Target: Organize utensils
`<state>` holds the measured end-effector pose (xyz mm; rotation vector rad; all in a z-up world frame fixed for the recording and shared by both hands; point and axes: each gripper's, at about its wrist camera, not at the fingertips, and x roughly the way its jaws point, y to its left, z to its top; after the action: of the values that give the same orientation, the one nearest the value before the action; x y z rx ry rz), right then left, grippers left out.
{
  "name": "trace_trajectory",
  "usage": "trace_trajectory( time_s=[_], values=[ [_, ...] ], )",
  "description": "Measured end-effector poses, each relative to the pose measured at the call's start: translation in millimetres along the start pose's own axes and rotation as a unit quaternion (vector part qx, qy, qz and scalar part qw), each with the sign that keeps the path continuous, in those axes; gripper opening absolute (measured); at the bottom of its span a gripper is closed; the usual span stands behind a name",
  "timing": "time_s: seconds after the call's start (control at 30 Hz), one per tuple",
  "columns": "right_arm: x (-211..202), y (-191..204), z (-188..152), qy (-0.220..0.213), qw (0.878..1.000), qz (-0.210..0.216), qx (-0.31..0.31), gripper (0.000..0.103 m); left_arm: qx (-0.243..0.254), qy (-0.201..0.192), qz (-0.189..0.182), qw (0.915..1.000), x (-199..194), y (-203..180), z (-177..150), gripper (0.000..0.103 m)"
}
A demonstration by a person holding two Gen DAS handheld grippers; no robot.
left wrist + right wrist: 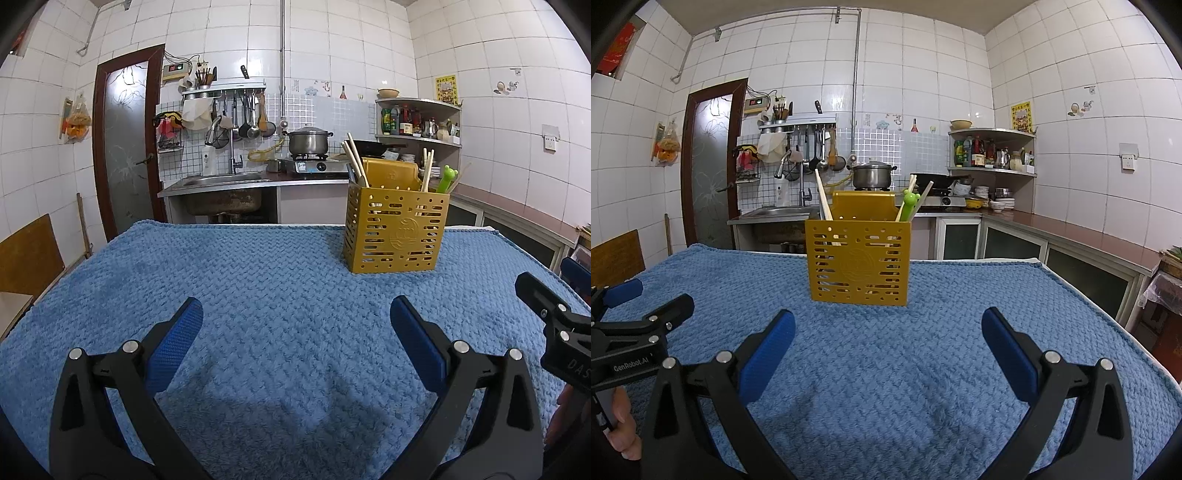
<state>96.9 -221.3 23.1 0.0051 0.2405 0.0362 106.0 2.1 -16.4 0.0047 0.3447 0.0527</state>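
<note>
On the far side of the fuzzy blue knitted table cloth [258, 280] sits the mustard-yellow slotted plastic utensil holder [395, 230], standing upright with wooden chopsticks [354, 158] and a green frog-topped utensil [445, 179] poking out (both compartments look used). Left gripper [295, 345] and right gripper [888, 347] hover near the front edge, jaws spread wide, gripping nothing.

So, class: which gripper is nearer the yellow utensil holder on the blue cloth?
Right, though only slightly. The right gripper faces the yellow utensil holder almost straight ahead. The left gripper sits further left, with the holder ahead to its right.
</note>
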Motion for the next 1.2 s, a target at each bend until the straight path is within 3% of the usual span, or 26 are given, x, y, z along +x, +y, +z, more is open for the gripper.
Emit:
trace_trajectory(
  time_s=[1.2],
  values=[
    [0.2,-2.6,-0.5,-0.001,1.0,0.001,-0.001,0.099,0.003,-0.007,0.003,1.0,-5.1,-2.6,-0.6,0.098]
  ],
)
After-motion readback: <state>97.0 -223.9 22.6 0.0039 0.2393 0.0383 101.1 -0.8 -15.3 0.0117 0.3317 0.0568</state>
